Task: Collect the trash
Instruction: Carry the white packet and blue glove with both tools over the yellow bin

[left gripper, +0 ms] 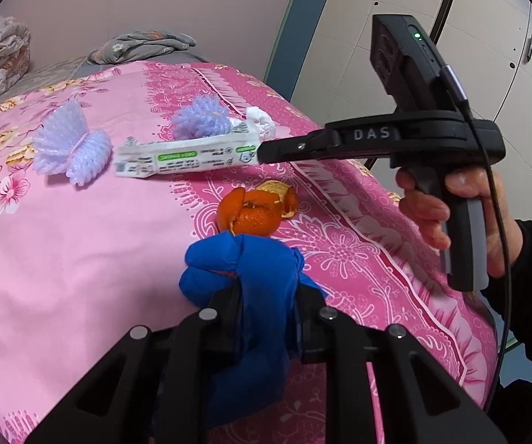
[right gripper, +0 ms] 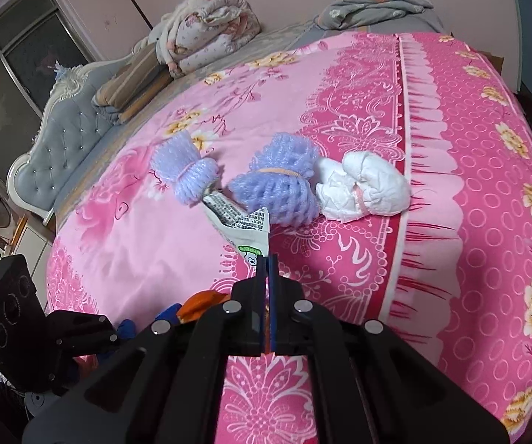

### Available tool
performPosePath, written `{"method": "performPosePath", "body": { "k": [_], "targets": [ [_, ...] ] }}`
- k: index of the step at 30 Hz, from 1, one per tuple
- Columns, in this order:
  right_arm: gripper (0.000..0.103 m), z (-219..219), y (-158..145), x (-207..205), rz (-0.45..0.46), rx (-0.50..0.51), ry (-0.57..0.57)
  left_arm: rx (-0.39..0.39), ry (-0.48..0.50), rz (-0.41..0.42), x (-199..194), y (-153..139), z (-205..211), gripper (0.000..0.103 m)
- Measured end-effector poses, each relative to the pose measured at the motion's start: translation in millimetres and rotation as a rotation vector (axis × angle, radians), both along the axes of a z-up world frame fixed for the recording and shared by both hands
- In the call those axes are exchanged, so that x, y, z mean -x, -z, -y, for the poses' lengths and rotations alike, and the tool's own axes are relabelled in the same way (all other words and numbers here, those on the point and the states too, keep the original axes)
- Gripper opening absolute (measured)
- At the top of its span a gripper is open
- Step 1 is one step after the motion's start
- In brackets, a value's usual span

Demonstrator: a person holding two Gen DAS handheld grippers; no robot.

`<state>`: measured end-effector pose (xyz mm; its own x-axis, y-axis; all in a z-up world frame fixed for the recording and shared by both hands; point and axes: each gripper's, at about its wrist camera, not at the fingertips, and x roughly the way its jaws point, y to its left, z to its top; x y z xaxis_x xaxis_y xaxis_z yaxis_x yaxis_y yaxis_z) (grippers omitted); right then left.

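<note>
My left gripper (left gripper: 267,292) is shut on a crumpled blue wad (left gripper: 251,259), perhaps a glove, low over the pink bedspread (left gripper: 80,259). Just beyond it lies an orange peel (left gripper: 256,209). My right gripper (right gripper: 267,259) is shut on the end of a flattened white wrapper (right gripper: 240,225) with green print. The left wrist view shows that wrapper (left gripper: 188,157) sticking out level from the right gripper (left gripper: 266,153), slightly above the cover. Two purple foam nets (right gripper: 186,174) (right gripper: 278,185) and a white tissue wad (right gripper: 365,188) lie behind it.
Folded quilts (right gripper: 206,33) and a grey pillow (right gripper: 377,7) lie at the far end of the bed, next to a tufted grey headboard (right gripper: 54,140). The bed's edge drops off at the right, towards a tiled floor (left gripper: 432,55). A hand (left gripper: 451,214) grips the right gripper's handle.
</note>
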<state>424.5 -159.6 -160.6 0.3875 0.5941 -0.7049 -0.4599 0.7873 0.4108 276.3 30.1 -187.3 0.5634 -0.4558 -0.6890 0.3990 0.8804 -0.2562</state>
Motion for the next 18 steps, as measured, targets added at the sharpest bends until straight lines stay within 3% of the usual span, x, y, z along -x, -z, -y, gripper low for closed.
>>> {"method": "performPosePath", "body": {
  "k": [18],
  "targets": [
    [0.000, 58, -68, 67, 0.129, -0.054, 0.067, -0.038, -0.022, 0.093, 35, -48, 8, 0.017]
  ]
}}
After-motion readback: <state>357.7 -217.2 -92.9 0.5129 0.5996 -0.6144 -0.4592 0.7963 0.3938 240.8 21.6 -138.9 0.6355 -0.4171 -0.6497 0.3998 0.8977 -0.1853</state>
